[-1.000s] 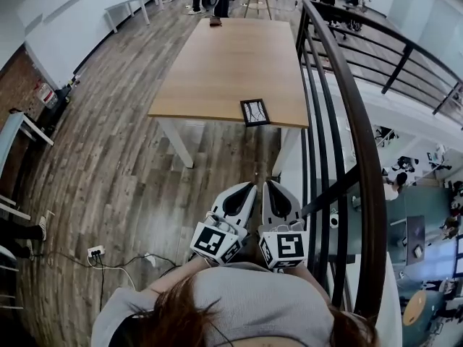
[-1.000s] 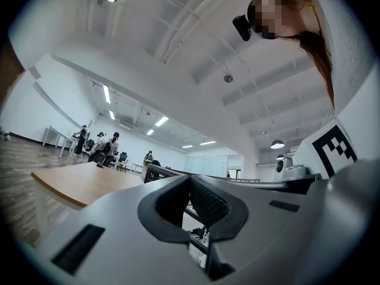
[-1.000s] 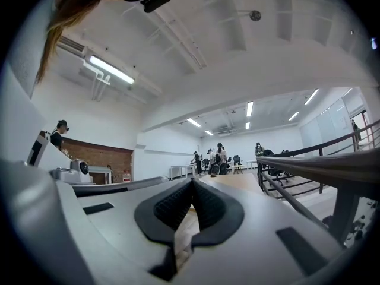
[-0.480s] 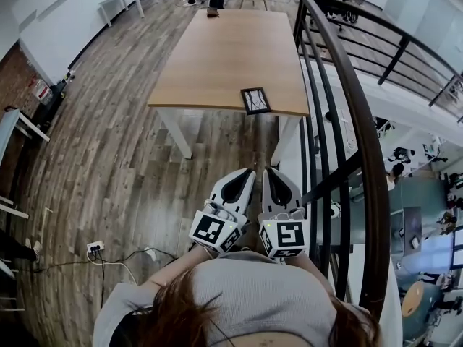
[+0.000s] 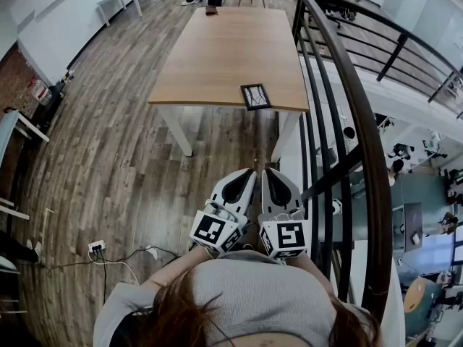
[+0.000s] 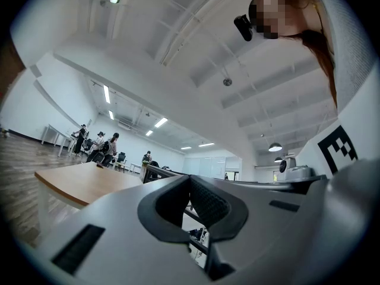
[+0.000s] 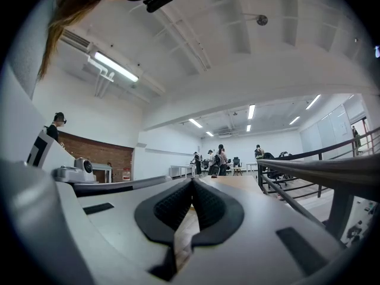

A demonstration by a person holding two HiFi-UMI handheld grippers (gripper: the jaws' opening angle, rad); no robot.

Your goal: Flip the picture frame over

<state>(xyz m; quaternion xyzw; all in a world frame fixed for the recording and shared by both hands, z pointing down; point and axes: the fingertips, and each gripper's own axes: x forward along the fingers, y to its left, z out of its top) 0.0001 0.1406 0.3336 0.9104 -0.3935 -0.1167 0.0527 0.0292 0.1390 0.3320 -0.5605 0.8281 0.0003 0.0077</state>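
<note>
Picture frame [image 5: 255, 96]: I see a small rectangle with a black border round a pale panel crossed by thin dark lines. It is lying flat.
Position: on the wooden counter [image 5: 224, 56], at its near edge by the right-hand corner, close to the railing [image 5: 347, 85] and well apart from both claws.
Count: one picture frame, one counter under it, two claws, two marker cubes [image 5: 215, 231].
Left claw [image 5: 247, 173]: pads pressed together at the tips with nothing between them. I have it over the plank floor [image 5: 108, 157].
Right claw [image 5: 268, 173]: closed pad to pad, empty, just beside the left one.
</note>
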